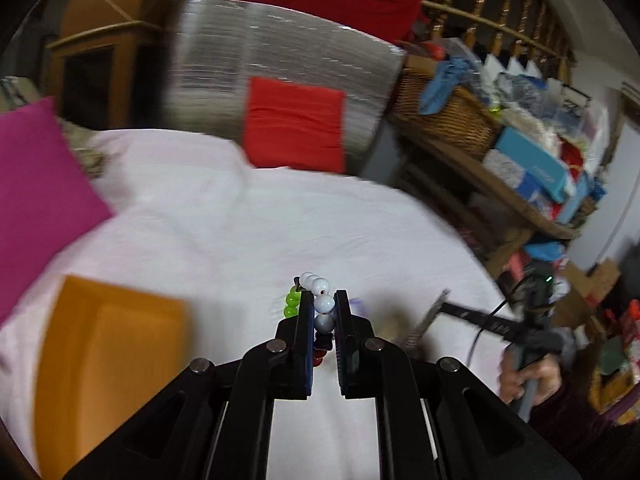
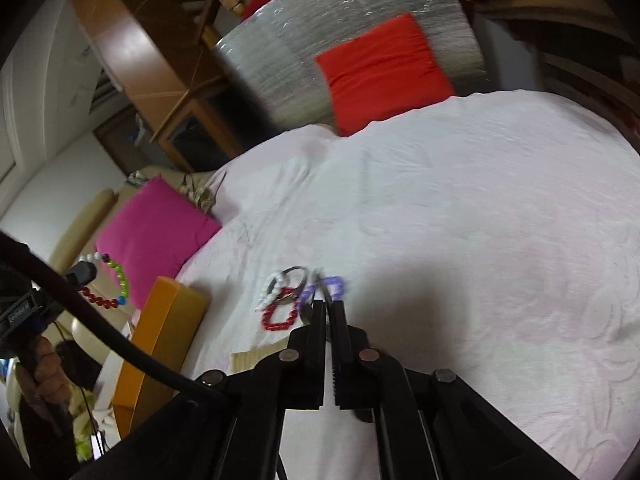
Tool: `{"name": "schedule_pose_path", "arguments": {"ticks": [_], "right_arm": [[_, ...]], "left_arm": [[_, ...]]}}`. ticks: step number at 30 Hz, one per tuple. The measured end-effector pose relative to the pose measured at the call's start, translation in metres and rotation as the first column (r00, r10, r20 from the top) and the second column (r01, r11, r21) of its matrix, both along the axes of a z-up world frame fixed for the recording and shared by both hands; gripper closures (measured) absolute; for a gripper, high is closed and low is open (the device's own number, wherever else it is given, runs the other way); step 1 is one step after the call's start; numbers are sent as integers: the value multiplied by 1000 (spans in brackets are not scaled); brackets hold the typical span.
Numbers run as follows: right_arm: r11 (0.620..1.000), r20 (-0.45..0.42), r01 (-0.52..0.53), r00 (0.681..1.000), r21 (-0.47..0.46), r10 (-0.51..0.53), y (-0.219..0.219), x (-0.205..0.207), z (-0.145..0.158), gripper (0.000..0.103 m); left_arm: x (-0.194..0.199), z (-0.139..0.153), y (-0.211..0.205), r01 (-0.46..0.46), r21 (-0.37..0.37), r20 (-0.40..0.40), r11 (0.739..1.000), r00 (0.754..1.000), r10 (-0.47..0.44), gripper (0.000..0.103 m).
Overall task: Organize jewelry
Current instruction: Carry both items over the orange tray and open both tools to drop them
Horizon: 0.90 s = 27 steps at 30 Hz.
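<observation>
The left gripper (image 1: 323, 304) pinches a multicoloured bead bracelet (image 1: 323, 307) — white, green, red beads — above the white bedspread (image 1: 200, 208). The right gripper (image 2: 329, 307) is pressed nearly together on a thin silver bangle (image 2: 320, 280) — beside the purple bead bracelet (image 2: 335, 285).

Each camera sits just behind its own claw and looks forward and down along the fingers at the white bed (image 1: 192, 216), from close above. Both views share the bed, the orange box (image 1: 108, 364), the pink cushion (image 2: 156, 236) and the red cushion (image 1: 296, 124) far ahead.
</observation>
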State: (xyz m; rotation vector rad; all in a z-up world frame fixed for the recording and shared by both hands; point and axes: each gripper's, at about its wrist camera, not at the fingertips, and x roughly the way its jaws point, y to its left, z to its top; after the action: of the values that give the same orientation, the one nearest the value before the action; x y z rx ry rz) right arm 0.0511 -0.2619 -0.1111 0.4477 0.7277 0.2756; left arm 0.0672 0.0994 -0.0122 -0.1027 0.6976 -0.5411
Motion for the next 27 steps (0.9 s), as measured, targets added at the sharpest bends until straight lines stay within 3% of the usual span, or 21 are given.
{"name": "schedule_pose_path", "arguments": {"ticks": [3, 7, 15, 20, 27], "right_arm": [[998, -7, -23, 1000, -51, 23, 24, 6, 0, 101], [998, -11, -25, 1000, -51, 25, 41, 11, 2, 101], [986, 87, -152, 984, -73, 158, 107, 21, 58, 101], [960, 106, -280, 955, 13, 277, 173, 47, 81, 101], [927, 72, -370, 928, 56, 366, 263, 81, 69, 101]], "left_arm": [[-10, -5, 32, -51, 44, -5, 998, 999, 52, 94], [-22, -11, 65, -96, 73, -8, 993, 995, 97, 94], [-36, -20, 126, -193, 133, -10, 972, 981, 196, 94], [-34, -38, 151, -240, 154, -49, 959, 967, 250, 94], [-13, -85, 164, -284, 175, -130, 943, 942, 308, 94]]}}
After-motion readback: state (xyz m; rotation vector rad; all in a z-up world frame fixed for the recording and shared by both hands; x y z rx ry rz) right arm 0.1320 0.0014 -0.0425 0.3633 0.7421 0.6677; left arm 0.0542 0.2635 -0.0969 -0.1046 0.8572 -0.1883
